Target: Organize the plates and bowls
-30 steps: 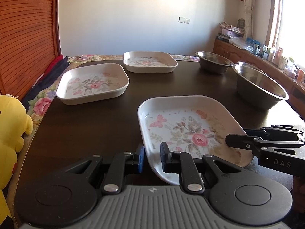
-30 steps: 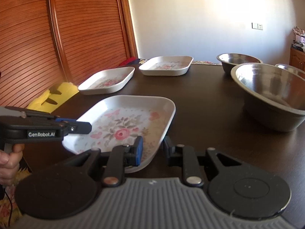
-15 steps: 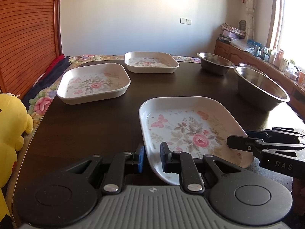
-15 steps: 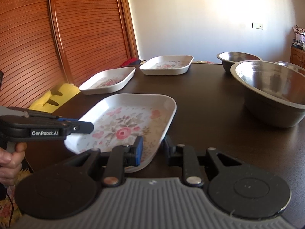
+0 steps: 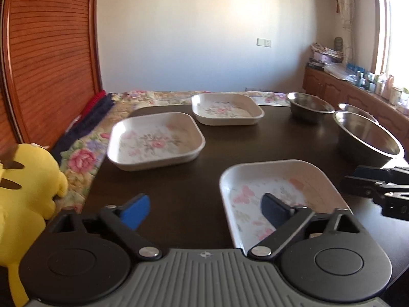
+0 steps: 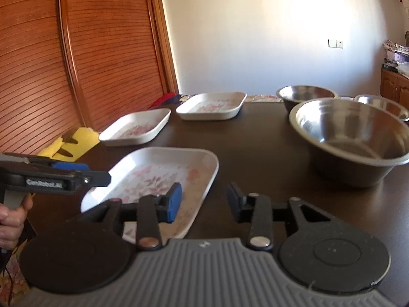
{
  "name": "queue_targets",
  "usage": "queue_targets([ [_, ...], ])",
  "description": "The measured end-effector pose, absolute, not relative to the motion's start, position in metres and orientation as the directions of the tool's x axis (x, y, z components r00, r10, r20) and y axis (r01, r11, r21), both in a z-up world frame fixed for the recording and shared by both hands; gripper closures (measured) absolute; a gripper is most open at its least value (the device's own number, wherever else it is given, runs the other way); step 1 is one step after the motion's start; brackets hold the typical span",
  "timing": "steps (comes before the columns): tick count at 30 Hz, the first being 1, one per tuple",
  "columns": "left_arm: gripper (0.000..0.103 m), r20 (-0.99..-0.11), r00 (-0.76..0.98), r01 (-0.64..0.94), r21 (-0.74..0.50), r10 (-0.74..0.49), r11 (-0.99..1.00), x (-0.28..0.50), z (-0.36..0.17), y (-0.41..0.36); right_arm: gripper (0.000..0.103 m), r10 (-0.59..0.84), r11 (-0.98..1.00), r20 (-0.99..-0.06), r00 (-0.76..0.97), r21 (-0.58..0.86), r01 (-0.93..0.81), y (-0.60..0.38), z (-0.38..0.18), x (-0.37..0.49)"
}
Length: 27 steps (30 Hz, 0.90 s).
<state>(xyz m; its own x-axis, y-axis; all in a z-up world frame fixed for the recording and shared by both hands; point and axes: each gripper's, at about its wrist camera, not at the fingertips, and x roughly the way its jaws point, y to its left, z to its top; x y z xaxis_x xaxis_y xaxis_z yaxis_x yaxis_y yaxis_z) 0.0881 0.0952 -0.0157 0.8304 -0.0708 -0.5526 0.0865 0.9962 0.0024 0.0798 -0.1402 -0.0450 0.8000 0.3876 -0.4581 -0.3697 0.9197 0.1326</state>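
Observation:
A white floral square plate (image 5: 281, 186) lies on the dark table, nearest me; it also shows in the right wrist view (image 6: 158, 174). My left gripper (image 5: 204, 211) is open, its jaws astride the plate's left rim. My right gripper (image 6: 204, 202) is open, its jaws astride the plate's right rim. Two more floral plates (image 5: 156, 140) (image 5: 227, 108) lie further back. A large steel bowl (image 6: 350, 138) sits to the right, with smaller steel bowls (image 6: 305, 96) behind it.
A yellow plush toy (image 5: 25, 179) sits at the table's left edge on a floral cloth (image 5: 81, 158). A wooden slatted door (image 6: 76, 51) stands on the left. A cabinet with clutter (image 5: 358, 89) runs along the right wall.
Both grippers were shut on the near plate's rims and have opened. Both views pulled back slightly and tilted up.

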Motion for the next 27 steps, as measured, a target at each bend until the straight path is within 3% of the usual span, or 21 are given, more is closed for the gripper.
queue_targets([
  [5,0.000,-0.572,0.820,0.038,0.046,-0.005,0.998,0.099,-0.011,0.101,0.049,0.382,0.921,-0.440,0.813,0.108,-0.374,-0.141,-0.035,0.089],
  [12,0.000,-0.579,0.815,0.029,0.053,0.007,0.998,0.105,-0.006,0.109,0.016,0.396,0.911,-0.436,0.808,0.080,-0.404,-0.134,-0.019,0.108],
  [21,0.000,-0.576,0.817,0.028,0.056,0.010,0.998,0.114,0.002,0.117,0.000,0.416,0.897,-0.471,0.778,0.071,-0.436,-0.112,-0.007,0.136],
  [27,0.000,-0.565,0.825,0.016,0.070,0.026,0.997,0.129,0.010,0.132,0.000,0.422,0.893,-0.505,0.753,0.092,-0.440,-0.096,0.005,0.158],
])
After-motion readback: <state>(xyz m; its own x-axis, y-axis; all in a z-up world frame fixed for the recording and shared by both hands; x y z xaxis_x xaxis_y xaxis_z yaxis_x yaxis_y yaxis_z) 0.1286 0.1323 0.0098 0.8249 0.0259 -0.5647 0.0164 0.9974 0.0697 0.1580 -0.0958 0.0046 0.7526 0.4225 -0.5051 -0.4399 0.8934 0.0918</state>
